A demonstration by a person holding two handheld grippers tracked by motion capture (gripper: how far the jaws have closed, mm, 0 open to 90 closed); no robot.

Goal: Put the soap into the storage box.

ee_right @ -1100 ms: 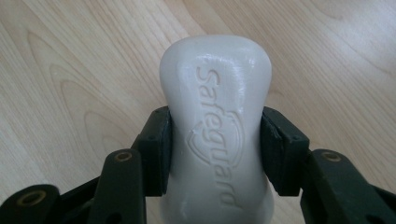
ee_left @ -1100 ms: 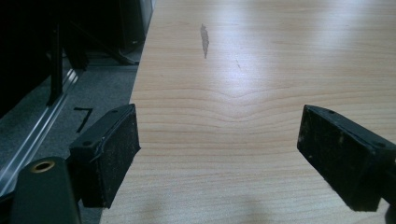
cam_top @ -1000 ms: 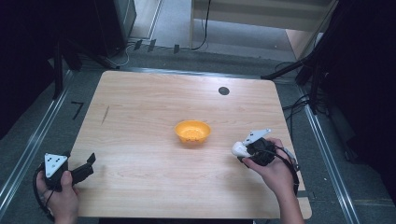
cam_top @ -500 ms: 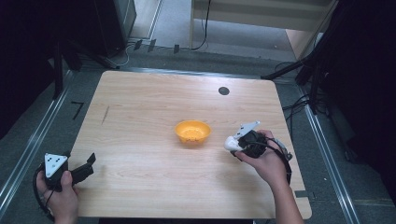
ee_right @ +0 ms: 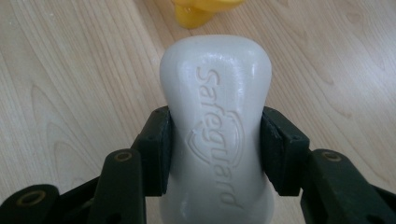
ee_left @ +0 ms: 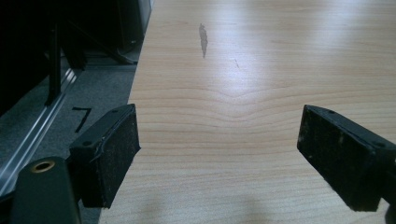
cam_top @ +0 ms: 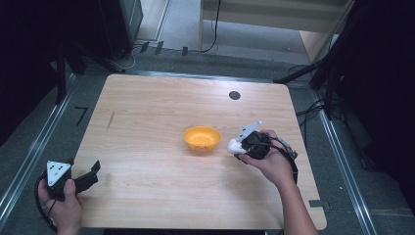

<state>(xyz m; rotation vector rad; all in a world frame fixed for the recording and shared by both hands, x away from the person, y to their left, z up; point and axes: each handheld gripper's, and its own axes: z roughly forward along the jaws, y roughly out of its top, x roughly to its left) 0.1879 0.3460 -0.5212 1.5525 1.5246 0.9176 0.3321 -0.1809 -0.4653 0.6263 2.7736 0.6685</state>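
Smooth embossed soap bar [ee_right: 217, 121], round yellow bowl [cam_top: 201, 138]

In the right gripper view the bowl [ee_right: 205, 10] is cut off by the top edge, leaving its foot and a strip of rim. The soap [ee_right: 217, 135] runs off the bottom edge. In the high view the soap's lettering is too small to read.
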